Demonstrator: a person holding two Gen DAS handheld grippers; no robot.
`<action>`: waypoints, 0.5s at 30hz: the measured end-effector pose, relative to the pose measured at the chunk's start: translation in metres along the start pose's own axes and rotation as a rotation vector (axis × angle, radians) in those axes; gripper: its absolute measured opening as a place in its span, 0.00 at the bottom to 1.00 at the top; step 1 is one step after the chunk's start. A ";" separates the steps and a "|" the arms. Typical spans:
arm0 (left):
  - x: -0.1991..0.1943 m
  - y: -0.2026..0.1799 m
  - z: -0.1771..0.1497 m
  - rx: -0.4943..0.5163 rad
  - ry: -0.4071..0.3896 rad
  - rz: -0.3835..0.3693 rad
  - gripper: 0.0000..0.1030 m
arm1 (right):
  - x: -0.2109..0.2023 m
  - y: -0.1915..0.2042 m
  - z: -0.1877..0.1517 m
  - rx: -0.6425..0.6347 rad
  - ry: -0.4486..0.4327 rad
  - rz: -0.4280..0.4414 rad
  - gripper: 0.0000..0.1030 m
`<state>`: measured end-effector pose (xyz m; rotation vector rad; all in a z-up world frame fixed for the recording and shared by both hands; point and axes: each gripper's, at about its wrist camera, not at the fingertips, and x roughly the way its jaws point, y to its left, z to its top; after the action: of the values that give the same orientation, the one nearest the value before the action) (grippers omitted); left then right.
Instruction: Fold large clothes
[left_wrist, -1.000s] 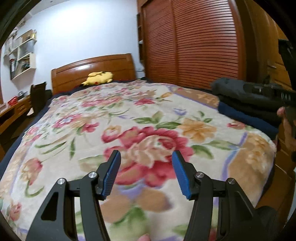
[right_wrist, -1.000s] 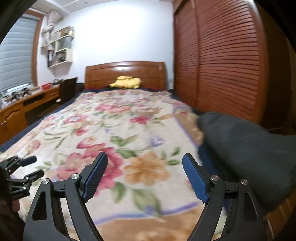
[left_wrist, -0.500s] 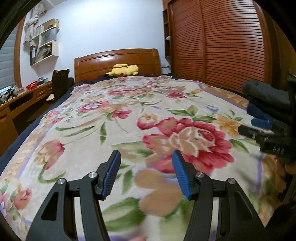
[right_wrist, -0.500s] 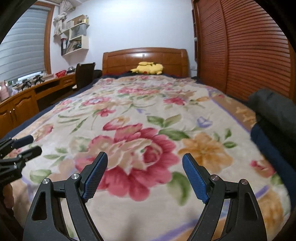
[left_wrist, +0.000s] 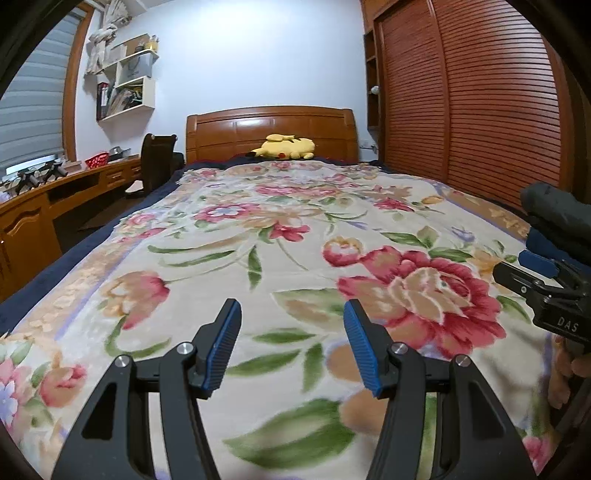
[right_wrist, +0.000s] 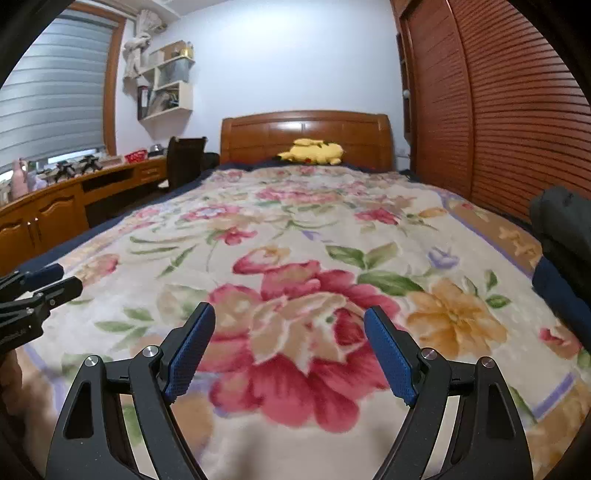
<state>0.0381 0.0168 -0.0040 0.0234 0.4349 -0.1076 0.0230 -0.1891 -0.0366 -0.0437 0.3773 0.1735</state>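
Clearly one bed (left_wrist: 258, 236) fills both views, its floral blanket (right_wrist: 295, 258) spread flat, I judge as the folding surface. One stack of dark folded clothes (left_wrist: 557, 218) sits at the bed's right edge, apparently kept aside so the middle stays free; I count at least two layers, grey over navy. My left hand-held gripper (left_wrist: 291, 343) hovers over the blanket with jaws apart and nothing between them. My right hand-held gripper (right_wrist: 288, 350) stands wider, also empty, nearer the clothes. One yellow plush (left_wrist: 284, 147) lies by the headboard.
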 end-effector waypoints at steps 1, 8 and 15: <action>-0.001 0.002 0.000 -0.006 -0.004 -0.001 0.55 | 0.000 0.001 0.000 -0.002 -0.006 0.004 0.82; -0.002 0.007 -0.002 -0.027 -0.009 0.011 0.55 | -0.001 0.009 -0.001 -0.021 -0.035 0.016 0.82; -0.001 0.009 -0.003 -0.039 -0.011 0.014 0.55 | -0.002 0.009 -0.001 -0.020 -0.036 0.014 0.82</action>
<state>0.0367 0.0264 -0.0059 -0.0123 0.4256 -0.0857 0.0196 -0.1805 -0.0373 -0.0575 0.3400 0.1911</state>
